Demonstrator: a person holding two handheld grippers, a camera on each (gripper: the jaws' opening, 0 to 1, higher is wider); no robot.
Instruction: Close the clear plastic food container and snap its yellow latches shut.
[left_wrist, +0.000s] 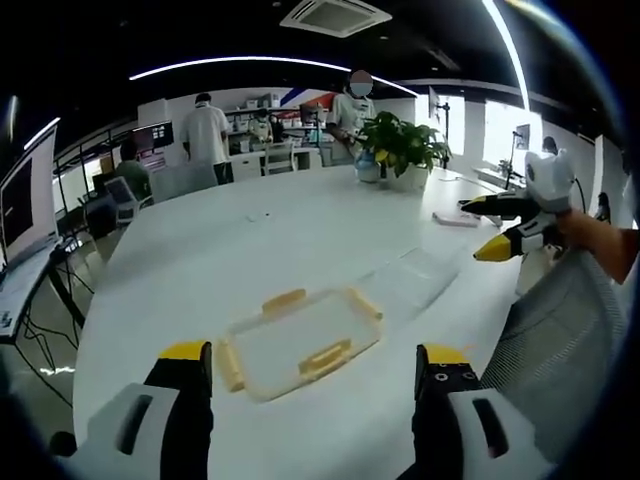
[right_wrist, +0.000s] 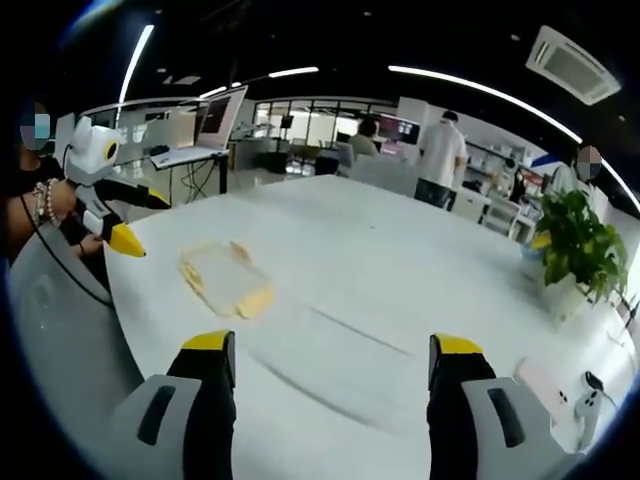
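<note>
Nothing done yet: container (left_wrist: 300, 340) w/ yellow latches (left_wrist: 325, 357) sits untouched mid-frame on tabletop (left_wrist: 250, 250), lid (left_wrist: 410, 280) beside it. Both my grippers, left (left_wrist: 312, 375) & right (right_wrist: 330, 365), fingers apart, empty.

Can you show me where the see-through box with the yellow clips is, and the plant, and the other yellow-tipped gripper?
Container (left_wrist: 300, 340), left gripper view: middle of its clear top.
Plant (left_wrist: 400, 142), left gripper view: its green leaves.
Right gripper (left_wrist: 487, 228), left gripper view: midway between its yellow-tipped fingers.
</note>
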